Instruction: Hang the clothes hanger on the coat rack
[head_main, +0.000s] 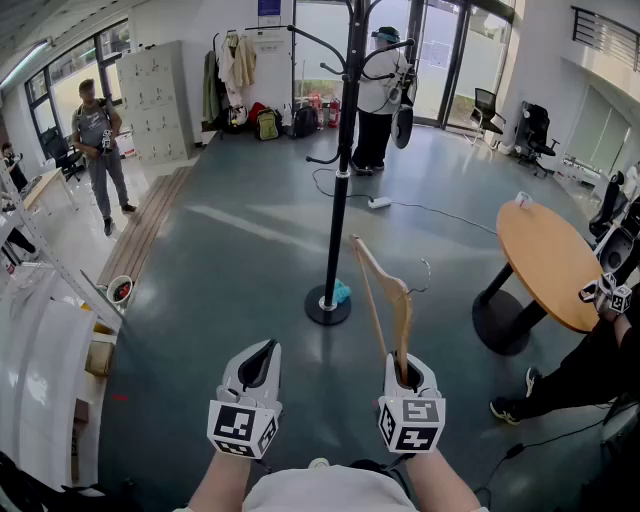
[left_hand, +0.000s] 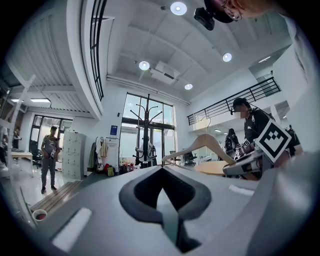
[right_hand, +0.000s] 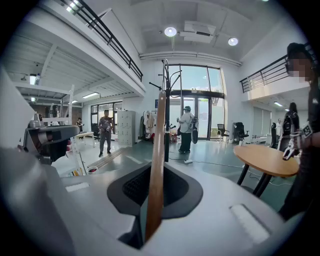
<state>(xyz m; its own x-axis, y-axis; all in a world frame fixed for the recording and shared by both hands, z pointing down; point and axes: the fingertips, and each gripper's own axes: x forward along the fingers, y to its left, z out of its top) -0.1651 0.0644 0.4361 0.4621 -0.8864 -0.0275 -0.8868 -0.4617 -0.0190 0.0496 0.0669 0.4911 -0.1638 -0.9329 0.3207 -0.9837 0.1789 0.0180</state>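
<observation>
My right gripper clamps one arm-end of the pale wooden clothes hanger, leaving its thin metal hook free. I judge it light, stiff, smooth and liable to pivot. My left gripper is closed and empty.

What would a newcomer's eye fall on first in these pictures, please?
The wooden hanger stands out first, held upright in the shut right gripper at the lower right of the head view. Beyond it, mid-floor, rises the black coat rack, with the hanger not yet on it. The left gripper is shut on nothing, and a round table stands at the right.
</observation>
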